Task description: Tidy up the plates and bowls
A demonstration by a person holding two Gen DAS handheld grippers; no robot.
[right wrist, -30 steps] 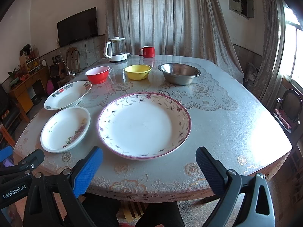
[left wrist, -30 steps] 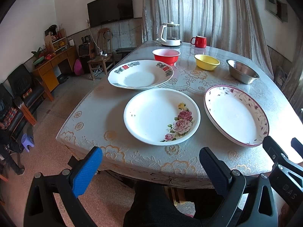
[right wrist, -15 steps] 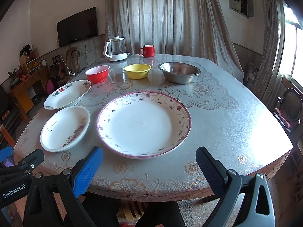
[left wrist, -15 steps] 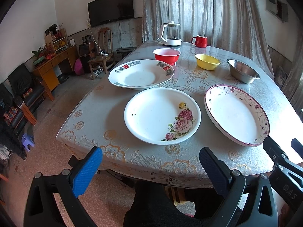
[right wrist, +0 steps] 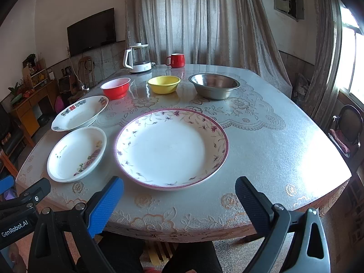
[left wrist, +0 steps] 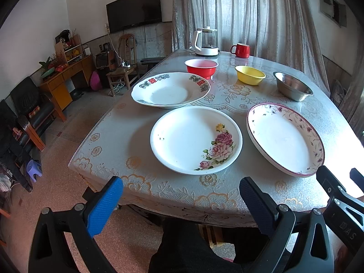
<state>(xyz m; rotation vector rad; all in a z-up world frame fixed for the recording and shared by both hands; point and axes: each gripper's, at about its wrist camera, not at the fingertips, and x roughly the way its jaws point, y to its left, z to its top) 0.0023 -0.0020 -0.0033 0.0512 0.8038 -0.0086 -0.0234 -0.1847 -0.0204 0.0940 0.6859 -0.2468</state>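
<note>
Your bench (right wrist: 261, 141) wears a lace-patterned cloth under a clear cover, in a living room with grey curtains (right wrist: 204, 18) behind it and a TV (left wrist: 134, 13) on the wall to the far left of your fingers.

You hold both grippers low at the near edge of the bench, level and pointing across it. The left gripper (left wrist: 180, 202) has its fingers spread wide and empty; the right gripper (right wrist: 179, 201) likewise stands wide apart with nothing between the fingers.

Just ahead of the left fingers lies the rose plate (left wrist: 196, 140), white with pink roses on one side. Beyond it, nearly touching, is the red-marked plate (left wrist: 170, 89). Straight ahead of the right fingers sits the big plate (right wrist: 171, 148), pink-rimmed with small flowers. Farther ahead, in a row, stand a red bowl (right wrist: 115, 88), a yellow bowl (right wrist: 163, 84) and a steel bowl (right wrist: 215, 86), apart from one another. Behind them are a kettle (right wrist: 137, 58) and a red mug (right wrist: 175, 60).
</note>
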